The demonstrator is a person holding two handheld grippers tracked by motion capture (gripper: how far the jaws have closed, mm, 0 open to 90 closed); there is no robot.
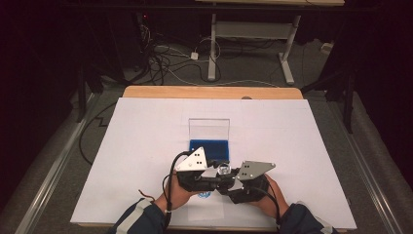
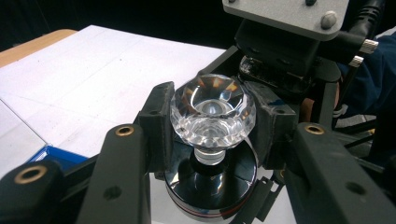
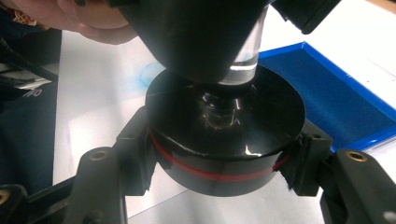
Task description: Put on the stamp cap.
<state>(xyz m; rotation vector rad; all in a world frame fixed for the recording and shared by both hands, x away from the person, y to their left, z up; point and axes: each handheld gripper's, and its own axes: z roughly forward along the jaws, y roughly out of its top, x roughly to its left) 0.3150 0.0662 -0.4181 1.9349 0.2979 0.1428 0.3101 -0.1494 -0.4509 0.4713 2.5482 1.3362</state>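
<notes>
Left gripper [image 2: 212,123] clamped on faceted glass knob [image 2: 213,112]; right gripper [image 3: 224,149] clamped on black disc base [image 3: 224,135] beneath, held above white sheet [image 1: 146,146]. Judgement: glass slippery, chip-prone, rigid; base heavier. Grip flat flanks, not facets.

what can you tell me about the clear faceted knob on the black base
The clear knob looks like cut glass or crystal: a wide, faceted, bowl-shaped head narrowing to a short clear stem. It stands upright on a round, glossy black base with a red band around its side. The left tool is shut on the head, one pad on each side; the right tool is shut on the base. All this is held near the table's front edge, beside a blue-lined case.
</notes>
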